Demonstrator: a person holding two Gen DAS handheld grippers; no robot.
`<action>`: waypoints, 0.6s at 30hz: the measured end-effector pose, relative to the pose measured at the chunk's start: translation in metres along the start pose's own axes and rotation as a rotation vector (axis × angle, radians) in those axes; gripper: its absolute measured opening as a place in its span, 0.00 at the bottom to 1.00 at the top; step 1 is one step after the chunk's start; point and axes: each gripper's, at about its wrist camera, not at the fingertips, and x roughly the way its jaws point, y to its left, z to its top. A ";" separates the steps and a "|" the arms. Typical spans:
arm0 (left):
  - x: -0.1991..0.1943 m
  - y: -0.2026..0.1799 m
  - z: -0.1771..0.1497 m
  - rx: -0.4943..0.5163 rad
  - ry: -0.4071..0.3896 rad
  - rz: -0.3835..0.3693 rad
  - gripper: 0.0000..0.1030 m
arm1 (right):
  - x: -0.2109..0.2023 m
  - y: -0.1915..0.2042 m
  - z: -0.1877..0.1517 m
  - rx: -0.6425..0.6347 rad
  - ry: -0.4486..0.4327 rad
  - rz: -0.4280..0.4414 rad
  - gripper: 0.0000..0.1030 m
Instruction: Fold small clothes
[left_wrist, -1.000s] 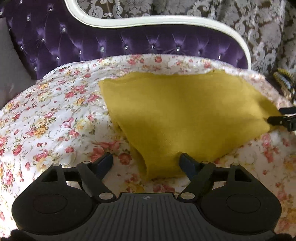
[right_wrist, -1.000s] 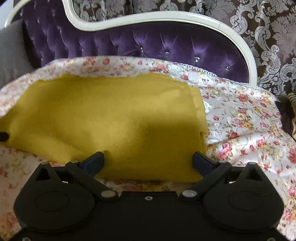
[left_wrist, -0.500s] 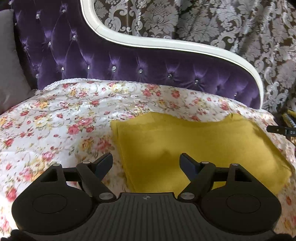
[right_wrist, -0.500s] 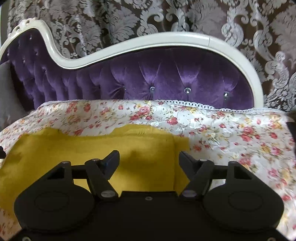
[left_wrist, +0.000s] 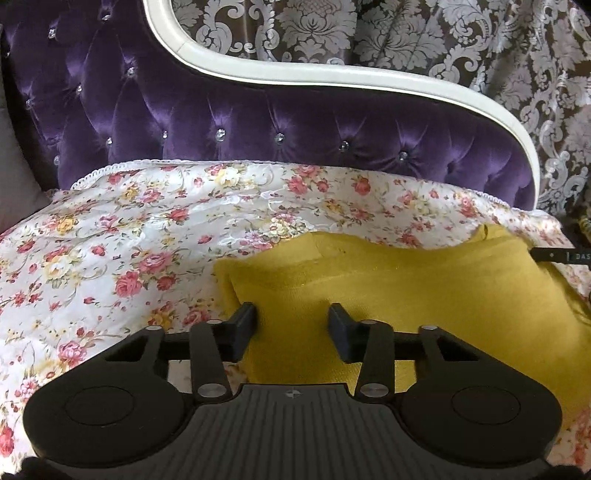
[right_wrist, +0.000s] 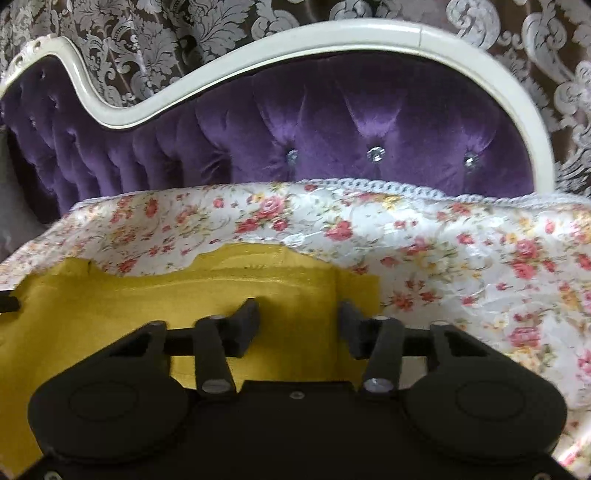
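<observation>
**Both grippers poised at the near hem**

The yellow cloth (left_wrist: 424, 291) lies flat on the floral cover (left_wrist: 129, 240), spread for folding. The left gripper (left_wrist: 291, 325) sits at its left corner, jaws partly open, gripping nothing. The right gripper (right_wrist: 299, 321) mirrors it at the right corner (cloth between the fingers, unpinched), likely ready to pinch.

A home sitting room or bedroom. A purple velvet tufted backrest (left_wrist: 295, 122) studded with crystal buttons (right_wrist: 375, 153) runs across the far side, edged by a curved cream frame (right_wrist: 332, 40). Nearer, a white floral cover (left_wrist: 129, 240) with lace trim drapes the seat. Behind hangs a dark damask curtain (left_wrist: 461, 44) with silver scrollwork.
</observation>
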 end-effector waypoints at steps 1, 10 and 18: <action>0.000 0.000 0.000 -0.001 -0.003 -0.005 0.33 | 0.001 0.001 0.000 -0.003 0.006 -0.002 0.51; 0.000 0.000 0.000 -0.020 -0.036 0.015 0.05 | -0.003 0.000 0.000 0.015 -0.014 0.038 0.12; -0.026 -0.014 0.017 0.074 -0.162 0.070 0.04 | -0.031 0.009 0.020 -0.018 -0.135 0.023 0.10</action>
